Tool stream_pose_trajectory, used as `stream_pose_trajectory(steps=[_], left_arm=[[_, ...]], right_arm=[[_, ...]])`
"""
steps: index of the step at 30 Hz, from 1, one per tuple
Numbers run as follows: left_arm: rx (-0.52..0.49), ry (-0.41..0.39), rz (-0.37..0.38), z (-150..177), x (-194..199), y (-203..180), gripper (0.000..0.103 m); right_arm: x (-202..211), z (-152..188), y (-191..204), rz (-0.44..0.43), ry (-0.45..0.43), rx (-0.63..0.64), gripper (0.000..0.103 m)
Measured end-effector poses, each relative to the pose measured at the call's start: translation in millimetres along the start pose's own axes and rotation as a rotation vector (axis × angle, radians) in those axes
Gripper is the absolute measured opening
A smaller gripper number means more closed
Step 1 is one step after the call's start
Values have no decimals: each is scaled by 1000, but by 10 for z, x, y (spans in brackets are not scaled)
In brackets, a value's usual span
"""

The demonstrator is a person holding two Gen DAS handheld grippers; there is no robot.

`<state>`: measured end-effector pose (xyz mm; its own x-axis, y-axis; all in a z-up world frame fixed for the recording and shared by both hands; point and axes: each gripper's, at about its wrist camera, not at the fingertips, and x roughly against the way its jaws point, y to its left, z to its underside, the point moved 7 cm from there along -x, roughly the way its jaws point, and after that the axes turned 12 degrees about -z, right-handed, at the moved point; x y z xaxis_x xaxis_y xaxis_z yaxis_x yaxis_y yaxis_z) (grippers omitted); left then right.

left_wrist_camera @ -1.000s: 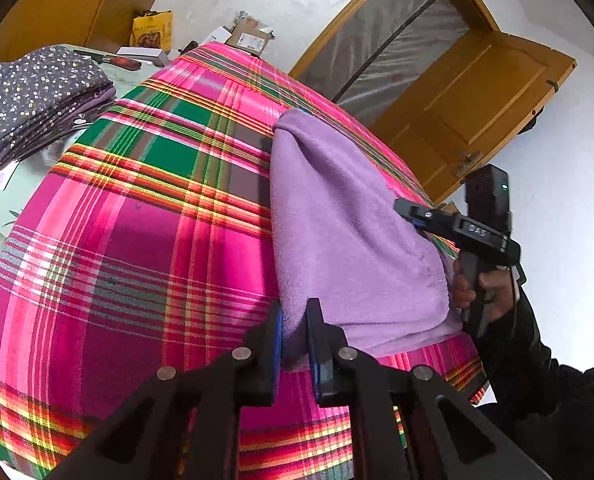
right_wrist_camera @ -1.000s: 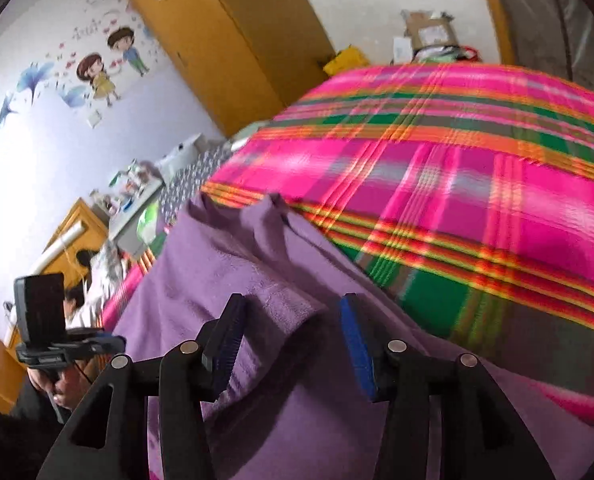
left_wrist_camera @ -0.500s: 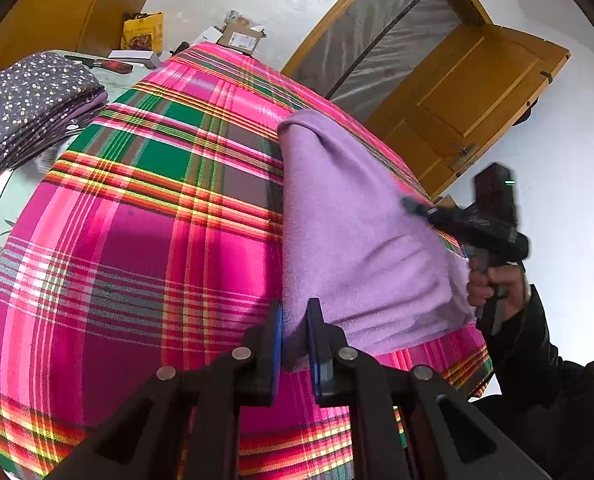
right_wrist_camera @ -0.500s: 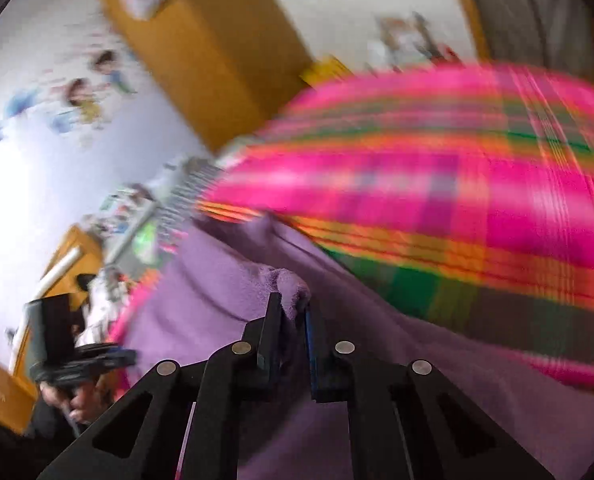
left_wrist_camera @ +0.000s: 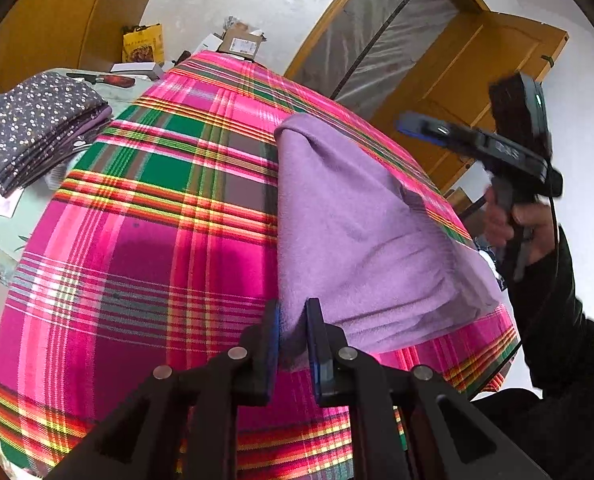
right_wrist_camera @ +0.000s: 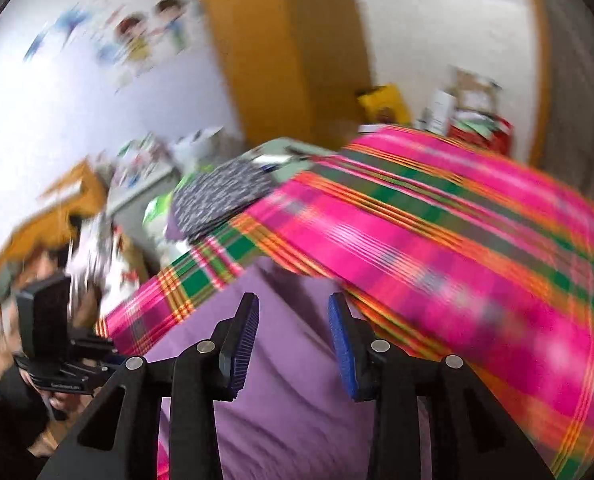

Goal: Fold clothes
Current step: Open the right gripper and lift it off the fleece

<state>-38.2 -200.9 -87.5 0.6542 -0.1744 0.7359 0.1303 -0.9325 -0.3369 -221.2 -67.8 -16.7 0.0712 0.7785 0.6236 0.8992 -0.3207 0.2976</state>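
A folded lilac fleece garment (left_wrist_camera: 361,232) lies on a pink plaid blanket (left_wrist_camera: 145,240). My left gripper (left_wrist_camera: 293,344) is shut on the garment's near corner. In the left wrist view my right gripper (left_wrist_camera: 417,126) is held in a hand (left_wrist_camera: 509,220) up to the right, above the garment and clear of it. The right wrist view is blurred by motion: my right gripper (right_wrist_camera: 293,340) stands open there, nothing between its pads, with the lilac garment (right_wrist_camera: 289,408) below and the plaid blanket (right_wrist_camera: 437,240) beyond. My left gripper (right_wrist_camera: 109,354) appears at the lower left of that view.
A stack of folded dark floral clothes (left_wrist_camera: 29,128) sits left of the blanket, with boxes and a yellow bag (left_wrist_camera: 143,42) behind. An open wooden door (left_wrist_camera: 489,92) stands at the back right. A dark sleeve (left_wrist_camera: 557,320) fills the right edge.
My right gripper shut on a fold of the lilac garment half a second ago, then let go and lifted away; it is open now. My left gripper kept its hold.
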Motion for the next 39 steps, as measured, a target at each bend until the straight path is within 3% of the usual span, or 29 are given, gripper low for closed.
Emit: stream_pose_trajectory(steps=[6,8,11,19,23,28,30,32,34,39], left_arm=[[-9,-12,-22,-25,-7,-21,12],[-13,-14,-22,-20,-12,-24,12],[-16,-17,-17,8,-6,-16,12],[-21,-25,-1,75,6,7,9],[-4,-30,16,84,0,19,9],[5,-27,21,76,-14,21,10],[16,-25,19,68,10,39,10],[23,-31,11,62,58,58,11],[26,-46,-3,57,129,81,11],[31,-110,-35,-93,331,106,11]], right_arm=[[-752,-141,173,20,172,160,33],[-919,-123,167,30,218,177,14],[-1062,-46,110,25,261,171,6],[-962,-138,-167,31,201,70,3],[-1063,-7,-419,59,238,-7,1],[-888,-57,-396,43,180,-34,2],[-778,-107,-371,42,148,-35,4],[-667,-157,-346,41,116,-35,16],[-552,-196,-314,39,84,-34,20],[-309,34,-120,9,63,13,20]])
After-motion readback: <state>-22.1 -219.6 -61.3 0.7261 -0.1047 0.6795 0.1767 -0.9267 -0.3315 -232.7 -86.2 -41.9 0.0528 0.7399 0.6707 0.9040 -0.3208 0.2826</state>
